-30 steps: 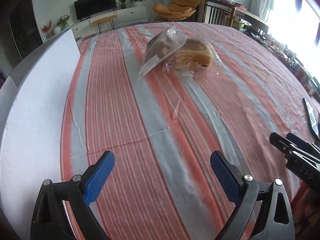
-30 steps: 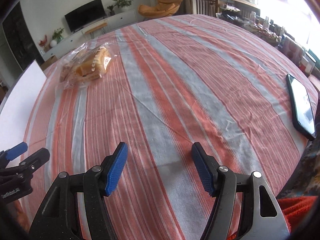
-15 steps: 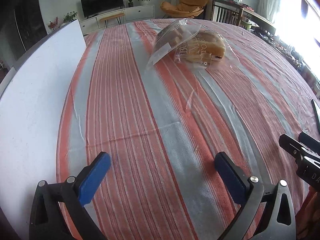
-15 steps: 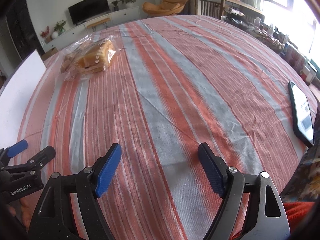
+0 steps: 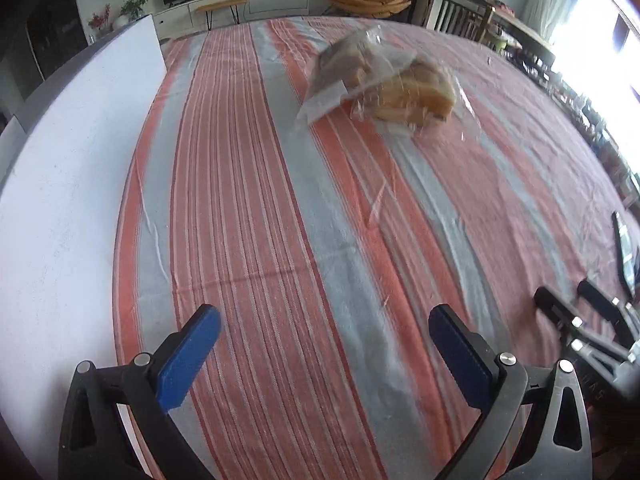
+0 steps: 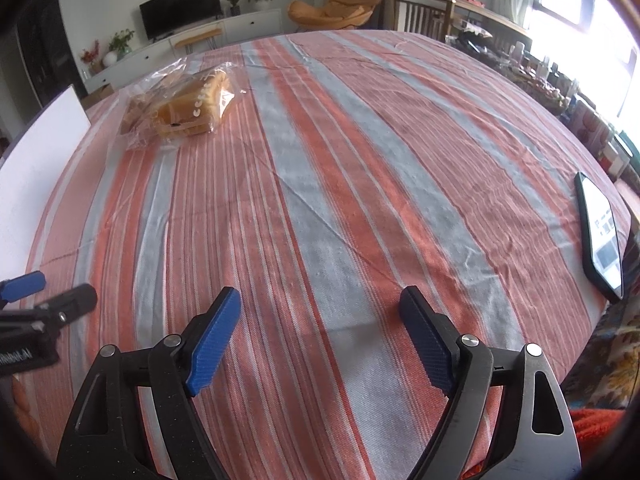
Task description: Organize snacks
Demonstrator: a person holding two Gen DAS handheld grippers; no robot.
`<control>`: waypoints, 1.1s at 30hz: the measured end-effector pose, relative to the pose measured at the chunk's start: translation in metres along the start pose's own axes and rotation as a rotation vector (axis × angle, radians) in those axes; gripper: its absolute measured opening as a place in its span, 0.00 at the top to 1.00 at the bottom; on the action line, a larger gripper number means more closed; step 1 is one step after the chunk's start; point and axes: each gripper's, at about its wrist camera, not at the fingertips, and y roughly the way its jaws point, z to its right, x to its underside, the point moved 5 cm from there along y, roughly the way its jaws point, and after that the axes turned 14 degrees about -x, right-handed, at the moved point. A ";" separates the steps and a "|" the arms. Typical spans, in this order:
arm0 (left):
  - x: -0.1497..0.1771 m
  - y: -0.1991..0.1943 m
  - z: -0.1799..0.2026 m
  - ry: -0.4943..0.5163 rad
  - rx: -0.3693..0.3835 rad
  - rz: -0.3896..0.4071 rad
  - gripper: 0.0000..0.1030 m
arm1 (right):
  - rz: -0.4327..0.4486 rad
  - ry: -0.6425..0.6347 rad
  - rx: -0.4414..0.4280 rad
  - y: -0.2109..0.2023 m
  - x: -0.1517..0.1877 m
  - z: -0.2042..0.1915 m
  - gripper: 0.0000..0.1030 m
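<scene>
The left gripper sits low over the near edge of the table, pointing straight out across the striped tablecloth. Its two blue pads are spread wide with nothing between them. The right gripper is beside it, also low at the near edge and pointing the same way, and its blue pads are spread wide and hold nothing too. Each gripper peeks into the side of the other's view.

A black phone lies flat near the right edge of the table, screen up. A white board lies along the left edge.

Farther out, toward the far left part of the table, two clear bags of bread lie on the cloth, touching each other. They are well apart from both grippers.
</scene>
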 end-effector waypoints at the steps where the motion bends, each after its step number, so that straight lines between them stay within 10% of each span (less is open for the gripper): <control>1: -0.010 -0.007 -0.005 -0.023 0.008 0.025 0.00 | 0.000 0.000 0.001 0.000 0.000 0.000 0.18; 6: -0.090 -0.028 -0.022 -0.188 0.143 0.094 0.00 | 0.000 0.000 0.001 0.000 0.000 0.000 0.17; 11: -0.154 0.023 -0.009 -0.250 0.304 -0.035 0.00 | 0.000 0.000 -0.001 -0.001 0.000 0.000 0.17; 19: -0.174 0.083 0.015 -0.249 0.361 -0.158 0.01 | 0.000 0.000 0.000 0.000 0.000 0.000 0.17; 22: -0.171 0.089 0.016 -0.264 0.344 -0.159 0.06 | 0.000 0.000 0.000 0.000 0.000 0.000 0.17; 27: -0.168 0.083 0.002 -0.294 0.352 -0.105 0.41 | 0.000 0.000 0.000 0.000 0.000 0.000 0.16; 33: -0.139 0.069 -0.013 -0.228 0.112 -0.065 0.47 | -0.001 0.000 0.000 0.000 0.000 0.000 0.16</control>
